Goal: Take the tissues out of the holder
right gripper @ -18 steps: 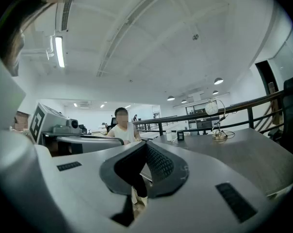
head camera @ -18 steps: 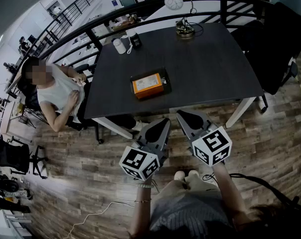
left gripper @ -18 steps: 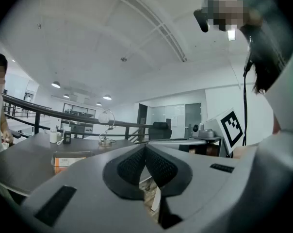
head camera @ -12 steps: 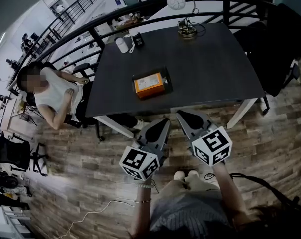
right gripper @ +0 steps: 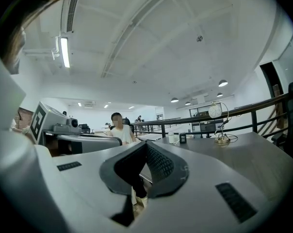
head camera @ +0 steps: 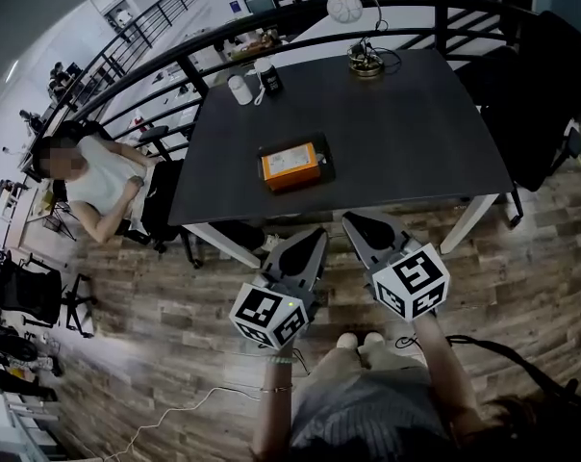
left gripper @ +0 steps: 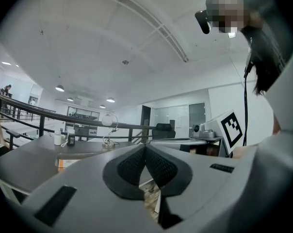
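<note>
Wood-plank floor (head camera: 165, 306) surrounds a dark tabletop (head camera: 416, 123) on white legs, with a black railing (head camera: 175, 61) curving behind it. Off the tabletop's left edge a person in a white top (head camera: 84, 186) sits in a chair. At the far left corner stand a white bottle (head camera: 240, 89) and, just beside it, a small dark box (head camera: 270, 79). Near the middle of the front edge lies the tissue holder (head camera: 323, 158), a dark tray with an orange tissue pack (head camera: 290, 166) lying in it. A lamp with a round glass shade (head camera: 360, 29) stands at the far edge. Both tools hang over the floor in front of the tabletop, well apart from the holder: the left gripper (head camera: 317, 231) has its jaws pressed together at the tips with nothing between them, and the right gripper (head camera: 348, 218) just beside it is likewise closed and empty. A black chair (head camera: 545, 94) stands off the right edge.
</note>
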Action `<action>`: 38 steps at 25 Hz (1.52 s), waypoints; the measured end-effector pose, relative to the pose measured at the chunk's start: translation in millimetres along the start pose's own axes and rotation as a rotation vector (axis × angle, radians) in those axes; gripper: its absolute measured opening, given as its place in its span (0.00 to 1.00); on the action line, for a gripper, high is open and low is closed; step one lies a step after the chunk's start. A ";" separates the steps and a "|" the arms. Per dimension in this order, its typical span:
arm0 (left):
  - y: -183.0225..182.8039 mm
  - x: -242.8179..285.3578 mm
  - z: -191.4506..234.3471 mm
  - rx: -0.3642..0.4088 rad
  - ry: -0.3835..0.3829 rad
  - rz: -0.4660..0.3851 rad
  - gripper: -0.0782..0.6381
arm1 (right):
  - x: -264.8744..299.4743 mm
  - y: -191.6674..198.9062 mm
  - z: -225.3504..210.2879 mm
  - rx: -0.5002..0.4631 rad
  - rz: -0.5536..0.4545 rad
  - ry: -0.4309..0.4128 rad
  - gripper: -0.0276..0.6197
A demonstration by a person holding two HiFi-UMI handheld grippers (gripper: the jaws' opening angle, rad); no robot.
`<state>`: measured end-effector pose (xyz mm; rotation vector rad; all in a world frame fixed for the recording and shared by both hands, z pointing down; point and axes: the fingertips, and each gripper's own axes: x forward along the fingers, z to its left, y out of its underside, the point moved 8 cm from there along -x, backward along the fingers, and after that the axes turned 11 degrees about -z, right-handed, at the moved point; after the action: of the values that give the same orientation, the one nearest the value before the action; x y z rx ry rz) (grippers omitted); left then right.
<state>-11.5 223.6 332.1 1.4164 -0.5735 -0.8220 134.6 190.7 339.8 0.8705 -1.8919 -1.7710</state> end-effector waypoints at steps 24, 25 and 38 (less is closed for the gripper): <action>7.4 9.7 65.2 -0.007 -0.060 0.016 0.12 | 70.1 17.6 -16.6 0.085 0.003 -0.094 0.06; 7.3 12.7 74.0 -0.006 -0.061 0.017 0.12 | 78.7 18.6 -19.1 0.083 0.008 -0.100 0.06; 10.3 45.0 173.0 -0.019 -0.056 -0.002 0.12 | 176.4 32.0 -44.4 0.034 0.083 -0.142 0.06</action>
<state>-116.7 80.3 353.6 1.3804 -0.6056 -0.8695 31.4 38.3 355.0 0.6836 -2.0218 -1.7979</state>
